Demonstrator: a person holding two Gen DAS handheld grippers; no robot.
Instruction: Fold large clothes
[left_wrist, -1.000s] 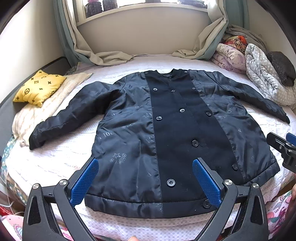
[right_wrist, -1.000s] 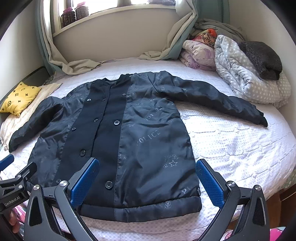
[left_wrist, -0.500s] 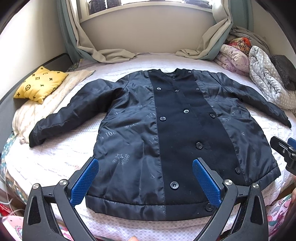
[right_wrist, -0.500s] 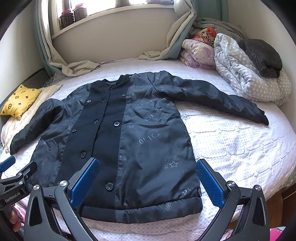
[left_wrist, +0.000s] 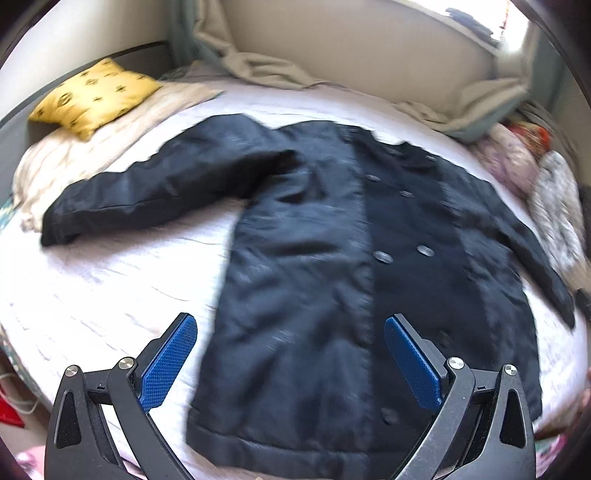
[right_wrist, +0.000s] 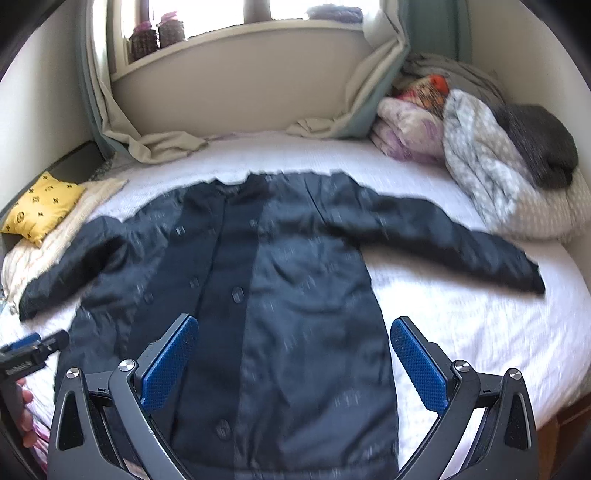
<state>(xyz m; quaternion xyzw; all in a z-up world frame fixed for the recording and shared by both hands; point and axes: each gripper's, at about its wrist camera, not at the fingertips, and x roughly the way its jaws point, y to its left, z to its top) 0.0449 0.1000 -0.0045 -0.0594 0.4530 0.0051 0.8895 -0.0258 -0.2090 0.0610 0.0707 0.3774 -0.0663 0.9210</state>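
Left gripper (left_wrist: 290, 354): spread wide, nothing between the blue pads (left_wrist: 168, 363), hovering over the coat's hem near the front edge of the bed. Right gripper (right_wrist: 293, 356): same, wide apart and empty, above the lower half of the coat.

One dark coat (right_wrist: 266, 295), lying flat and face up in the middle of the bed (right_wrist: 480, 332), collar toward the window wall, both sleeves spread out to the sides. A darker button panel runs down the front of the coat.

Hard to read: both views are motion-blurred, the left one more. Buttons smear into ovals, so no reliable count. Faint print on the coat fabric is illegible. Hem is partly covered by the gripper bodies in both views. In the left view the far sleeve cuff runs into the dark rim.

In the right view the other gripper pokes in at the left edge beside the coat, only its tip visible, with a few fingers (right_wrist: 26, 417) below it.

Around the coat: one yellow cushion (right_wrist: 42, 206) at the bed's left end, a pile of bedding (right_wrist: 491, 162) at the right end, curtains (right_wrist: 155, 147) draped onto the bed behind the collar, two jars (right_wrist: 157, 35) on the sill.
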